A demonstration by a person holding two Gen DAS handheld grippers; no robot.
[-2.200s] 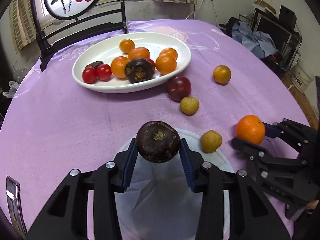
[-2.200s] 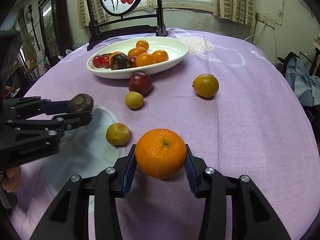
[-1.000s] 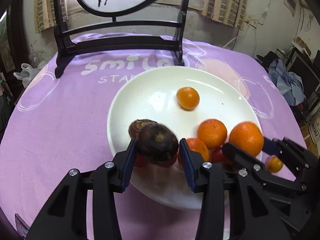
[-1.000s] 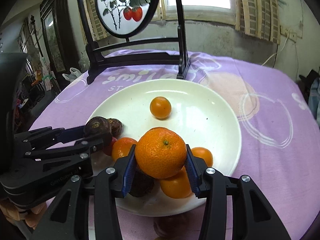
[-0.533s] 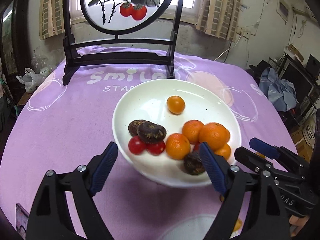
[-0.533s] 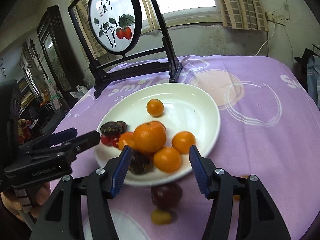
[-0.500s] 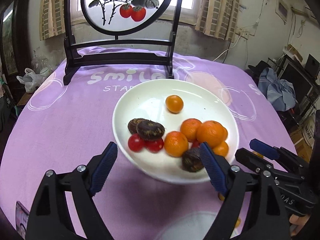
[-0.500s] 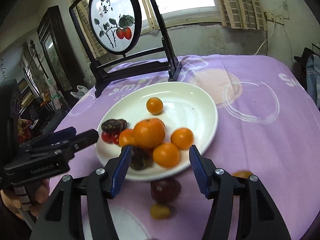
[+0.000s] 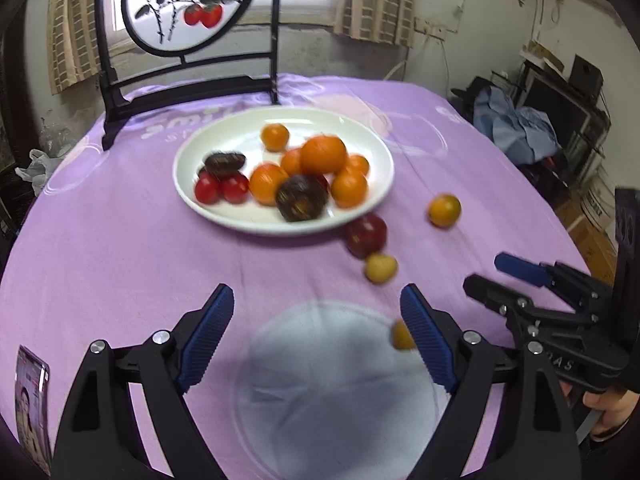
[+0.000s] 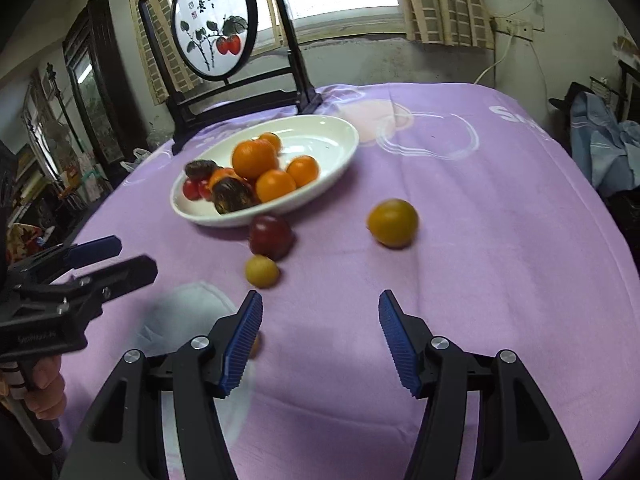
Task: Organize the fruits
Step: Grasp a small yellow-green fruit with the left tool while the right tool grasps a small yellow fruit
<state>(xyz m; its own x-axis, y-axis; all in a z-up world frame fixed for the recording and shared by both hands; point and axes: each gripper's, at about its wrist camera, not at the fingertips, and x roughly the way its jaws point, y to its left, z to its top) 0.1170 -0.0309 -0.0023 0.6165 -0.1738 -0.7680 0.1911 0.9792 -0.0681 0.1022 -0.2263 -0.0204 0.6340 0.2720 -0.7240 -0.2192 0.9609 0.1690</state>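
Observation:
A white oval plate (image 9: 192, 196) (image 10: 340, 156) on the purple tablecloth holds oranges, red tomatoes and dark brown fruits. Near its front edge on the cloth lie a dark red fruit (image 9: 366, 234) (image 10: 271, 236), a small yellow fruit (image 9: 381, 267) (image 10: 262, 271) and an orange-yellow fruit (image 9: 444, 210) (image 10: 393, 222). Another small yellow fruit (image 9: 400, 335) lies beside my left gripper's right finger. My left gripper (image 9: 316, 334) is open and empty above a pale round patch. My right gripper (image 10: 320, 332) is open and empty, short of the loose fruits.
A black-framed round screen painted with red fruits (image 9: 188, 8) (image 10: 212, 24) stands behind the plate. A pale round patch (image 9: 340, 392) marks the cloth near me. A small photo card (image 9: 32, 392) lies at the left table edge. Clutter and blue cloth (image 9: 520, 128) sit beyond the table's right side.
Both grippers let their fruit go onto the plate, opened and pulled back toward the near side of the table; the loose fruits came into view.

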